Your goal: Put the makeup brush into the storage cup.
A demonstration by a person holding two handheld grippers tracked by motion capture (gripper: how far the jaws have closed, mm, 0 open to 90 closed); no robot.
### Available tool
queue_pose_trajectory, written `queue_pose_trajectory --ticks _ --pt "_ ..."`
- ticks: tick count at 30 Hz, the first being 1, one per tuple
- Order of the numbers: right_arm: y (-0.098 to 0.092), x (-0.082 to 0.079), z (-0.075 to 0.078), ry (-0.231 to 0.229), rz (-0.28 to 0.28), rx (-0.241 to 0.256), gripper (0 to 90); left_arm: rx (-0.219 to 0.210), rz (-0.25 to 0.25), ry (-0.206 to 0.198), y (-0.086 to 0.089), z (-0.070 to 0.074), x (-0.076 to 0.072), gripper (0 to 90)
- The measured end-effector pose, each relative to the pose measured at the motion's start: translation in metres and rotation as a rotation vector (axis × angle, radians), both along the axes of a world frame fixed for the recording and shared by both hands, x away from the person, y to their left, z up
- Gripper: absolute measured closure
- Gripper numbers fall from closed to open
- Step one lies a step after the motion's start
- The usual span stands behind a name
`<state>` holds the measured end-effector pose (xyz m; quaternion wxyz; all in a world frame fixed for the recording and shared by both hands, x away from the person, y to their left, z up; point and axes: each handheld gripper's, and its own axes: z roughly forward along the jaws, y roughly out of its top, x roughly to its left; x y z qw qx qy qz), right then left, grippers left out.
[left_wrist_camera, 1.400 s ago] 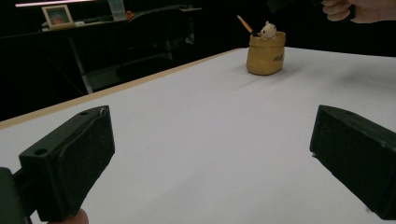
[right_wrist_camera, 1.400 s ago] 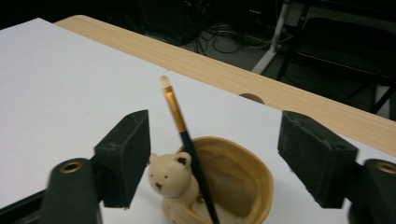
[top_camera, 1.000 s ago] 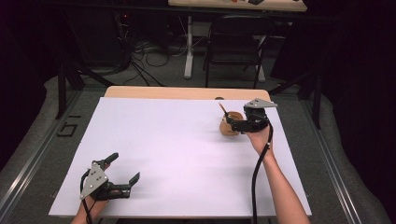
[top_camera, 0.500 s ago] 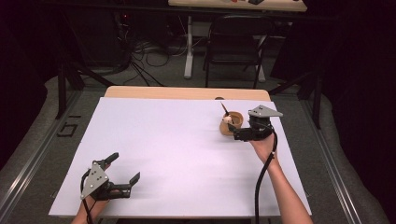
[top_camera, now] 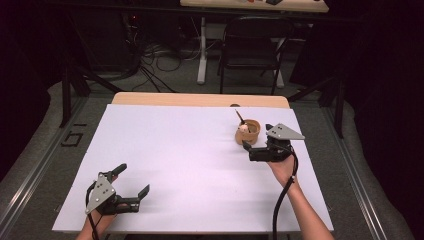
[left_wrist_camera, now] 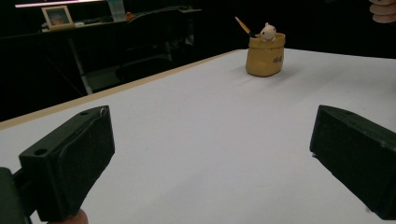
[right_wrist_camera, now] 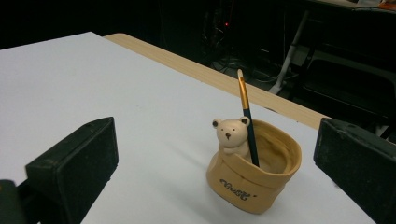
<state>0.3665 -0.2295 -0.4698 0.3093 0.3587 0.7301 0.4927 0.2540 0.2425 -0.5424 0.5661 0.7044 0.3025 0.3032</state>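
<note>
1. At the near left corner of the white surface (top_camera: 200, 165), I hold the left tool (top_camera: 131, 187) low over the sheet, its jaws spread wide with nothing between them.
2. Along the left gripper view, I see the tan pot (left_wrist_camera: 265, 55) far ahead, well apart from this tool (left_wrist_camera: 210, 154), with bare white sheet between the two black jaws.
3. Toward the far right part of the surface, the pot (top_camera: 247, 132) stands upright. A small cream bear figure (top_camera: 243, 128) sits at its rim, and a dark brush (top_camera: 240, 118) leans out of its mouth.
4. Just right of the pot, I hold the right tool (top_camera: 247, 147), whose tips lie at the pot's near side; I cannot tell whether they touch it.
5. Through the right gripper view, the right tool (right_wrist_camera: 224, 158) stands wide open. The pot (right_wrist_camera: 254, 173) sits between the jaws, nearer the right-hand one, apart from both.
</note>
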Motion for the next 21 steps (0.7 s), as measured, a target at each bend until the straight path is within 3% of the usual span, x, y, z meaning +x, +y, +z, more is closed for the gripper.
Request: queue_pose_trajectory --ticks 16,21 --pt "0.002 -0.041 -0.008 -0.120 -0.003 0.021 0.0 0.001 0.000 -0.004 0.001 0.001 -0.001 0.1" --pt "0.004 -0.054 -0.017 -0.130 -0.013 0.011 0.0 -0.001 0.002 -0.004 0.001 0.001 -0.001 0.1"
